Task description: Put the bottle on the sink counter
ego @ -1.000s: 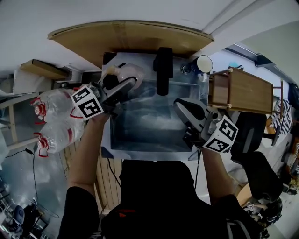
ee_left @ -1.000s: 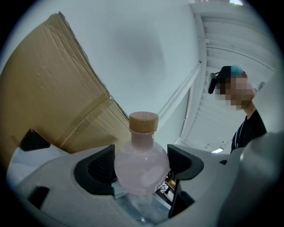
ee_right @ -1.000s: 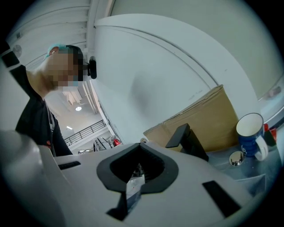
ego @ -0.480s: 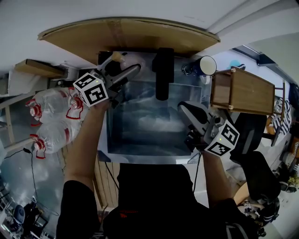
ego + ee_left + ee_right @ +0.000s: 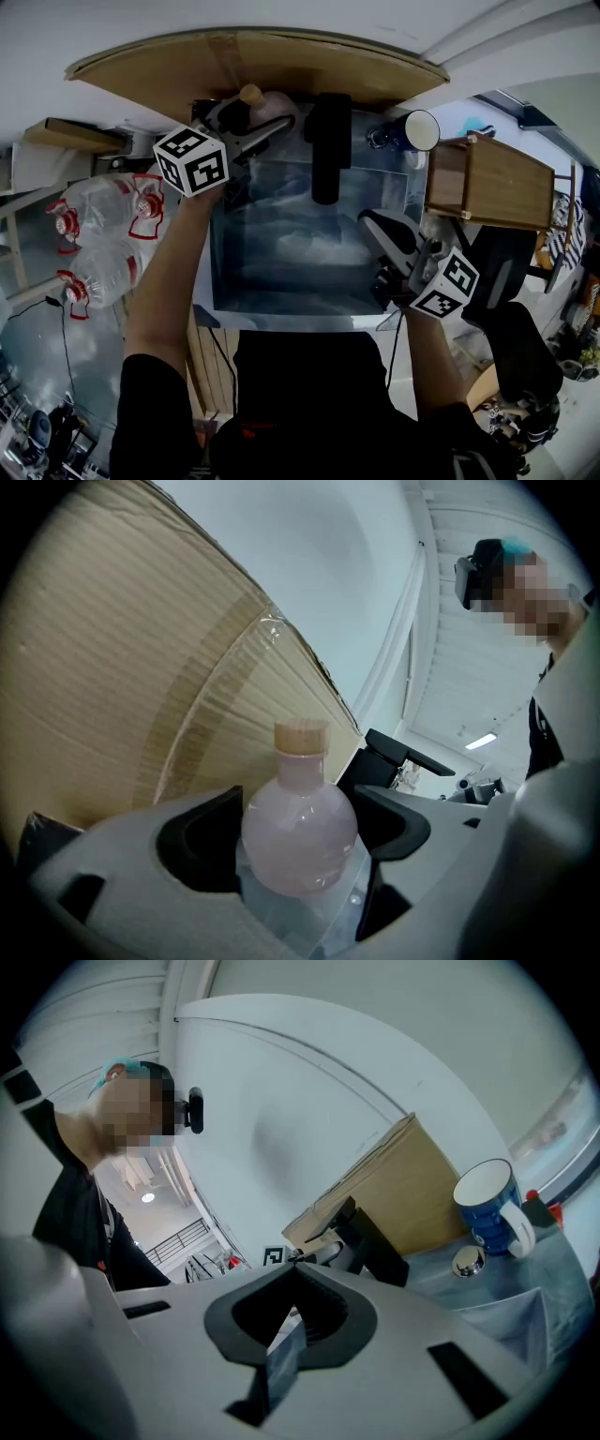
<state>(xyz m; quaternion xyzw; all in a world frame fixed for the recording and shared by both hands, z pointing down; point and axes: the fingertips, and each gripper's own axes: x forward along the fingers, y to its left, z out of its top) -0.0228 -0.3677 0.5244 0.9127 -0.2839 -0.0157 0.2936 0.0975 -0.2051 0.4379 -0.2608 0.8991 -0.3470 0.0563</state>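
A round pale pink bottle (image 5: 300, 832) with a cork-coloured cap fills the left gripper view, and my left gripper (image 5: 298, 841) is shut on its body, one jaw on each side. Seen from the head view, the bottle (image 5: 267, 103) is over the back left corner of the steel sink (image 5: 281, 281), close to the cardboard sheet (image 5: 253, 64). Whether it rests on the counter is hidden. My left gripper (image 5: 255, 127) reaches in from the left. At the sink's right rim, my right gripper (image 5: 377, 221) is shut with nothing in it.
A black faucet (image 5: 328, 141) stands at the back middle of the sink, with a blue mug (image 5: 410, 129) to its right. A wooden crate (image 5: 487, 183) lies to the right. Large clear water bottles (image 5: 103, 225) lie to the left.
My left gripper has carried the bottle away from me, from over the basin toward the sink's back left corner. The right gripper has hardly moved.
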